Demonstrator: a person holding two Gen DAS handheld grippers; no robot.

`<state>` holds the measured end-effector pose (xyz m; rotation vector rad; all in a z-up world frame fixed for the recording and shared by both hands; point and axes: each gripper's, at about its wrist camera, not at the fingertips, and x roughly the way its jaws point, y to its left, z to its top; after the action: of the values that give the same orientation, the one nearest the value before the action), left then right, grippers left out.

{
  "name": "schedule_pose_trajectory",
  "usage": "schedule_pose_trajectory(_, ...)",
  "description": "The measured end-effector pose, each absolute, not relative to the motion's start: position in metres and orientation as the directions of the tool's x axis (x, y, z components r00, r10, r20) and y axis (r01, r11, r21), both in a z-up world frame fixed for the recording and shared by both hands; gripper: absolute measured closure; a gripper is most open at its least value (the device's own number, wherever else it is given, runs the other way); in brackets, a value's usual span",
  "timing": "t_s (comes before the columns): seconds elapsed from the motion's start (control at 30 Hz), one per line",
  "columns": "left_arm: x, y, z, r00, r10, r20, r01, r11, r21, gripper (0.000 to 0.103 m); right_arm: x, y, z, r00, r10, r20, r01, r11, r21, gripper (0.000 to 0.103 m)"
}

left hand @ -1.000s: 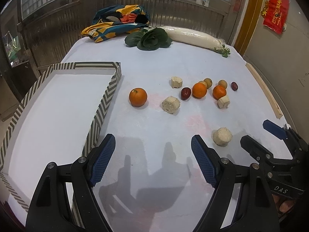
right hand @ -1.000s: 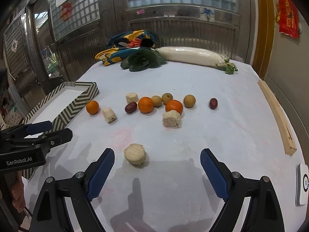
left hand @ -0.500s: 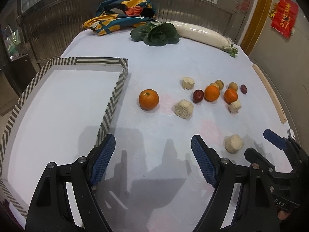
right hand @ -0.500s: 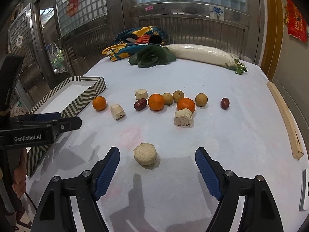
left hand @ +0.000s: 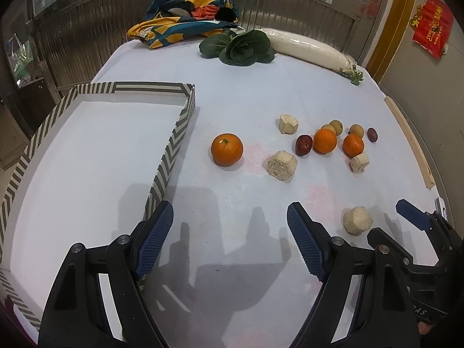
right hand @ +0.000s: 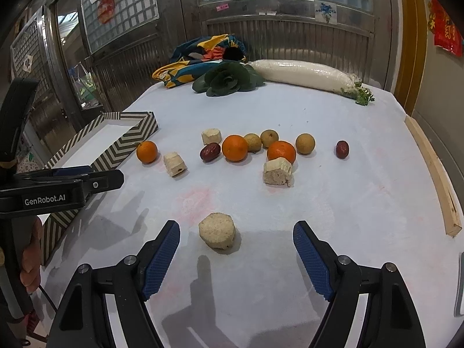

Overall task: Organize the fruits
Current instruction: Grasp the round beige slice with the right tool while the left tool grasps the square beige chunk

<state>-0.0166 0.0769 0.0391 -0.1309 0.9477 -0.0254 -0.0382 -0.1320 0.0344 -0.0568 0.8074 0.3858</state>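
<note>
Three oranges [right hand: 234, 147] sit out on the white table [right hand: 333, 203], glossy and round, one off alone near the striped tray's [left hand: 171, 156] long side. Around the middle there's also two dark red jujubes [right hand: 210, 152], three small tan longans [right hand: 305, 143], and four pale cut chunks [right hand: 217, 234]. Left gripper [left hand: 229, 242] is spread wide over bare cloth. Right gripper [right hand: 236, 256] just narrowed a bit but is still apart, nearest chunk just ahead, untouched.

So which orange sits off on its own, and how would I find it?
Start at the striped-edged white tray on the white-clothed table. Just beside its long wall lies a round orange. Unlike the two oranges clustered with the other fruit, it sits alone, touching nothing.
</note>
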Motion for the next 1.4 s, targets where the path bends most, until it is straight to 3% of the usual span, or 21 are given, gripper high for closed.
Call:
schedule_pose_trajectory(0.27,-0.014,0.074,0.038,0.581,-0.077,-0.810,-0.031,0.993,-0.117,0.021,-0.039,-0.129,0.032,0.621,0.317,-0.717,-0.369,0.925,0.089,0.025)
schedule_pose_trajectory(0.3,-0.014,0.073,0.039,0.583,-0.074,-0.809,-0.031,0.993,-0.113,0.022,-0.040,-0.129,0.031,0.618,0.321,-0.717,-0.375,0.923,0.090,0.027)
schedule_pose_trajectory(0.37,-0.013,0.073,0.038,0.581,-0.069,-0.811,-0.033,0.994,-0.109,0.022,-0.041,-0.126,0.030,0.605,0.341,-0.719,-0.395,0.913,0.101,0.041)
schedule_pose_trajectory(0.73,-0.009,0.064,0.035,0.576,-0.076,-0.814,-0.013,0.995,-0.102,0.021,-0.032,-0.113,0.015,0.561,0.336,-0.757,-0.441,0.895,0.070,0.052)
schedule_pose_trajectory(0.87,-0.004,0.057,0.032,0.565,-0.076,-0.821,-0.004,0.996,-0.094,0.022,-0.025,-0.108,0.008,0.542,0.328,-0.774,-0.462,0.885,0.052,0.074)
schedule_pose_trajectory(1.4,0.046,0.015,0.013,0.549,-0.053,-0.834,0.053,0.998,-0.029,0.022,-0.012,-0.136,0.011,0.542,0.385,-0.747,-0.416,0.895,0.159,0.074)
